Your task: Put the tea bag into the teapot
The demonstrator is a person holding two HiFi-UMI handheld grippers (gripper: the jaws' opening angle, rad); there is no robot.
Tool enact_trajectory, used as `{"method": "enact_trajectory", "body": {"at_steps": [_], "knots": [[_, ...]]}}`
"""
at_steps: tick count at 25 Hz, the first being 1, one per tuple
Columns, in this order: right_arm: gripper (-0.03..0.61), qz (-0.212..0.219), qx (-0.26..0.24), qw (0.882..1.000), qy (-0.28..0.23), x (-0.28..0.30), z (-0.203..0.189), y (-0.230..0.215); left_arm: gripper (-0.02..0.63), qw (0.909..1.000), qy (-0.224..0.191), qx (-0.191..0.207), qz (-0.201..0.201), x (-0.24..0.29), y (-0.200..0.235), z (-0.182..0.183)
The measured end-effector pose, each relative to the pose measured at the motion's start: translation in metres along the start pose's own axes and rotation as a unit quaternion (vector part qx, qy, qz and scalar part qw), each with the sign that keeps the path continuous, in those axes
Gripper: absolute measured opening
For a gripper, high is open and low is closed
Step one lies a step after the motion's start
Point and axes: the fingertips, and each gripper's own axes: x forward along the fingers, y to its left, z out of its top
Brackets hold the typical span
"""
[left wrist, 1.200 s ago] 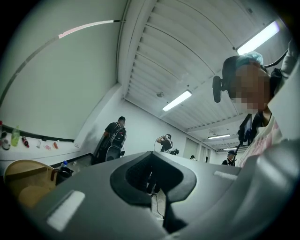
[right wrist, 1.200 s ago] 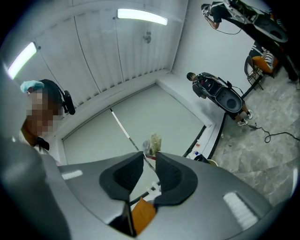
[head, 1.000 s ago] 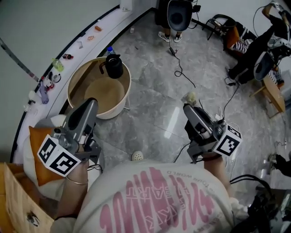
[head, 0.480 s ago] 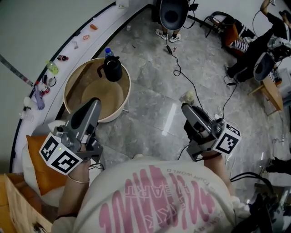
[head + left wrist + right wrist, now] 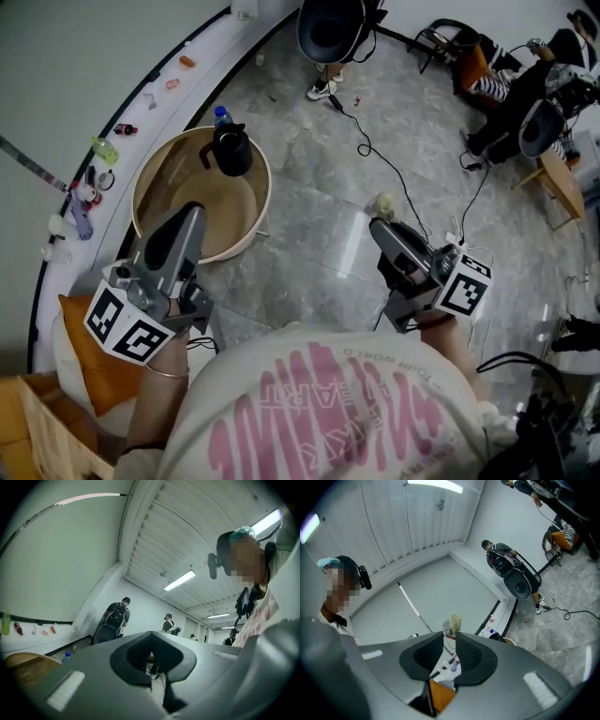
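A black teapot (image 5: 232,150) stands at the far rim of a round wooden table (image 5: 159,183) at the left of the head view. My left gripper (image 5: 190,211) hangs over the table's near edge with its jaw tips together and nothing in them (image 5: 151,634). Over the marble floor to the right of the table, my right gripper (image 5: 377,227) is shut on a pale tea bag (image 5: 384,202). The bag sticks up past the jaw tips in the right gripper view (image 5: 453,622), where the right gripper (image 5: 450,637) points toward the wall.
A blue-capped bottle (image 5: 221,114) stands behind the teapot. Small items lie on the white ledge (image 5: 141,98) along the curved wall. An orange cushion (image 5: 94,361) is at lower left. Black cables (image 5: 375,155) cross the floor, and people and chairs (image 5: 469,66) are farther off.
The person has stepped a little toward the table, so the teapot and table sit lower and nearer in the head view. Both grippers moved along with the body; the tea bag stays gripped.
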Motion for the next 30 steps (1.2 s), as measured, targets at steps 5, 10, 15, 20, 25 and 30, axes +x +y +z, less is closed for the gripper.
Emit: {"method": "enact_trajectory", "body": {"at_steps": [5,10,15,20,25,30], "knots": [[0.086,0.006,0.011,1.000,0.020,0.017,-0.001,0.008,0.012,0.9983,0.048,0.033,0.004,-0.014,0.005,-0.018],[0.087,0.009,0.001,0.999,0.048,0.038,-0.017,0.009,0.012,0.9988,0.037,0.009,0.031,-0.034,0.036,-0.027],[0.087,0.015,0.005,0.999,0.052,0.045,-0.020,0.010,0.012,0.9982,0.048,0.006,0.034,-0.041,0.031,-0.034],[0.087,0.033,0.000,0.997,0.068,0.054,-0.026,0.021,0.012,0.9978,0.044,0.011,0.048,-0.051,0.030,-0.026],[0.086,0.039,0.012,0.997,0.071,0.056,-0.028,0.017,0.012,0.9972,0.043,0.015,0.059,-0.053,0.020,-0.031],[0.086,0.060,0.004,0.995,0.076,0.073,-0.028,0.016,0.012,0.9958,0.051,0.017,0.074,-0.058,0.021,-0.041]]}}
